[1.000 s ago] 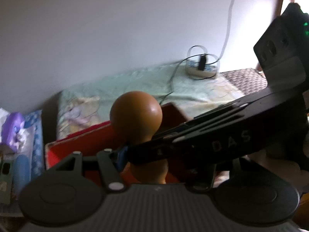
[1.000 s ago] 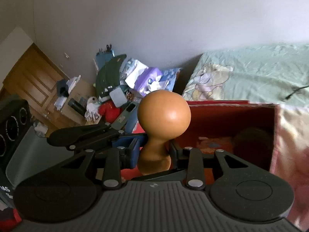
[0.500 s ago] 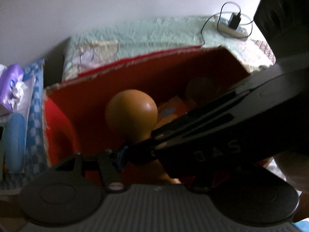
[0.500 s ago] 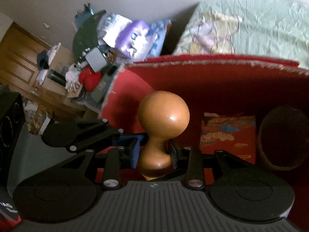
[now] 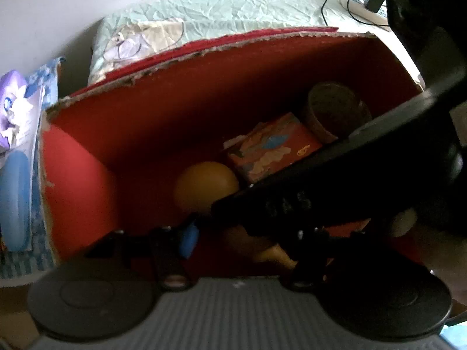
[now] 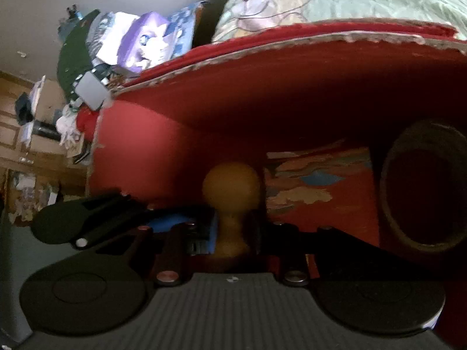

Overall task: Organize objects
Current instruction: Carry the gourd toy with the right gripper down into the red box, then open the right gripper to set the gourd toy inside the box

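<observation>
Inside the red box, the right gripper clasps the neck of the wooden pestle, jaws closing on it. Right of it lie a patterned packet and a round cup. Whether the left gripper grips the pestle is unclear.

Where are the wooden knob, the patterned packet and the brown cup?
Knob (image 6: 231, 181), right wrist view, round head.
Packet (image 5: 274, 148), left wrist view, printed top face.
Cup (image 6: 391, 204), right wrist view, left rim.

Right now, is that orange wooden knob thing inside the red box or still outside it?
Inside. The wooden knob sits below the red box's torn rim, red walls behind it, beside the patterned packet.
</observation>
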Available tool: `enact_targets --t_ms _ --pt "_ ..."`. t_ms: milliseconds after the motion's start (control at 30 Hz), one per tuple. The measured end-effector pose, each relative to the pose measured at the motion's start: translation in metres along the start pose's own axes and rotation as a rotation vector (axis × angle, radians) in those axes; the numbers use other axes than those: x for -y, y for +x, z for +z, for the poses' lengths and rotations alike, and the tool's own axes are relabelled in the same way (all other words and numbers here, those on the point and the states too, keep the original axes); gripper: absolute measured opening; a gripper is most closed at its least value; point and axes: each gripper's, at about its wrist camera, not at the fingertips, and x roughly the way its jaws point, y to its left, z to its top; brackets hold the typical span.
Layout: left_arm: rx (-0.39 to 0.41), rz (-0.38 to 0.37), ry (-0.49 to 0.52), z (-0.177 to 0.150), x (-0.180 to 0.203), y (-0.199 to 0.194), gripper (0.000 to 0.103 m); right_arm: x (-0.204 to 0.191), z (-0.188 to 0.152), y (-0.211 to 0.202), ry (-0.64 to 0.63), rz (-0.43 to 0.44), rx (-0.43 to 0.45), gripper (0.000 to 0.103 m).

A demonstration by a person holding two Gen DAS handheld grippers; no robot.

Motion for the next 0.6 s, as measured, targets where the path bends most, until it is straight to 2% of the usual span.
enact_targets --t_ms 167,267,367,467,600 --pt "0.011 0.079 0.025 -0.003 0.000 -0.002 0.061 0.003 -0.002 0.001 0.003 -0.019 0.002 0.027" --pt "0.023 0.125 0.023 -0.004 -0.003 -0.005 0.067 0.003 -0.001 0.003 0.001 -0.045 0.007 0.021" --pt "0.028 0.115 0.008 -0.003 -0.007 -0.007 0.066 0.007 0.001 0.001 0.027 -0.065 0.030 0.009" --pt "0.038 0.137 0.015 -0.003 -0.004 -0.008 0.066 0.014 0.002 -0.002 0.072 -0.061 0.061 0.000" --pt "0.045 0.158 0.017 0.000 -0.004 -0.005 0.066 0.022 0.001 -0.008 0.108 -0.046 0.111 0.000"
